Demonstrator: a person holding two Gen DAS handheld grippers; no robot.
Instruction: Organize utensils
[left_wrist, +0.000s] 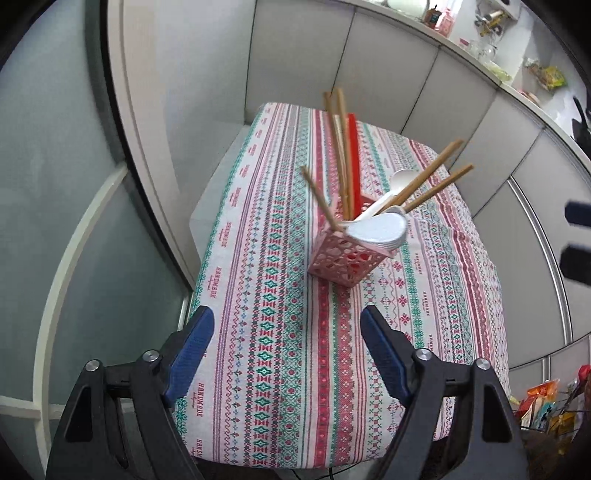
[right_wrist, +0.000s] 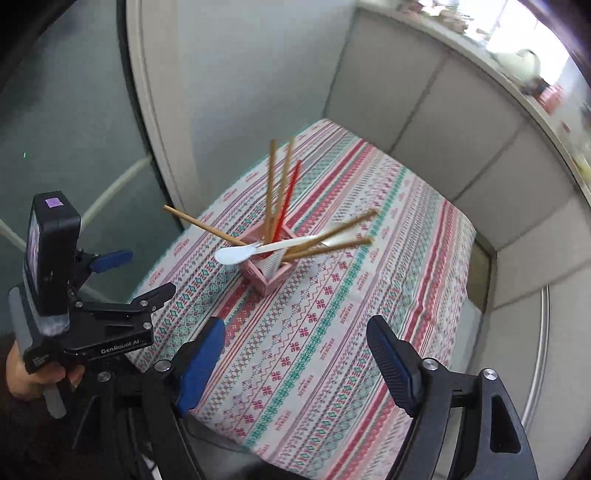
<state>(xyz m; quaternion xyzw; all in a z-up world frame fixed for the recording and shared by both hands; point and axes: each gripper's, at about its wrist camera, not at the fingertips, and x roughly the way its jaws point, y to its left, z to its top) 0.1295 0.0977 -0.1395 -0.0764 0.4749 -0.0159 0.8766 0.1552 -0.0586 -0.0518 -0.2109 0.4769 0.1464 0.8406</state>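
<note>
A pink perforated utensil holder (left_wrist: 345, 258) stands on the patterned tablecloth (left_wrist: 266, 332). It holds several wooden chopsticks (left_wrist: 341, 147), a red stick (left_wrist: 354, 162) and white spoons (left_wrist: 380, 230). In the right wrist view the holder (right_wrist: 269, 275) sits mid-table with a white spoon (right_wrist: 236, 254) sticking out to the left. My left gripper (left_wrist: 287, 343) is open and empty, well short of the holder. It also shows in the right wrist view (right_wrist: 140, 273) at the left. My right gripper (right_wrist: 295, 354) is open and empty, above the near part of the table.
Grey partition panels (left_wrist: 406, 74) enclose the table at the back and right. A shelf with jars and packets (left_wrist: 491, 48) runs above them. A glass wall (left_wrist: 55, 184) stands on the left. Snack packets (left_wrist: 543, 406) lie at the lower right.
</note>
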